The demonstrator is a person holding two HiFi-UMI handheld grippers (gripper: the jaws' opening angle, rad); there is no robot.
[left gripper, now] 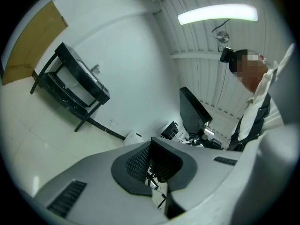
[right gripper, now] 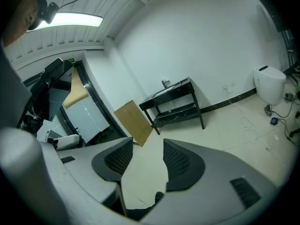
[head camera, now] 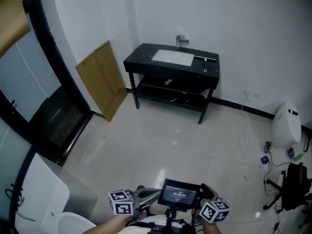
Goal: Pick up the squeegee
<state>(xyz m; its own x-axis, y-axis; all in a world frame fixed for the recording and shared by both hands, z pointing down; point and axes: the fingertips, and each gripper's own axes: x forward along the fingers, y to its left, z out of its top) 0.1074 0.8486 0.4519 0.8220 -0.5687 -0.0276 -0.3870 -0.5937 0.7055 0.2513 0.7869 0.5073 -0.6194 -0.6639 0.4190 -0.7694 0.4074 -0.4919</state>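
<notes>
Bare bathroom-style test room
Black washstand [head camera: 139, 58] with basin [head camera: 173, 57] and tap [head camera: 180, 41]; glossy tiled floor [head camera: 161, 145]; cardboard sheet [head camera: 103, 78] against white wall [head camera: 243, 33]; loose cables [head camera: 271, 167] by tripod [head camera: 292, 184]

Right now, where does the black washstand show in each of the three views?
Head view: washstand upper centre, against the far wall.
Left gripper view: washstand upper left, seen tilted.
Right gripper view: washstand near the picture's centre.
Shared landmark: the cardboard sheet leaning on the wall beside it, visible in all three.
</notes>
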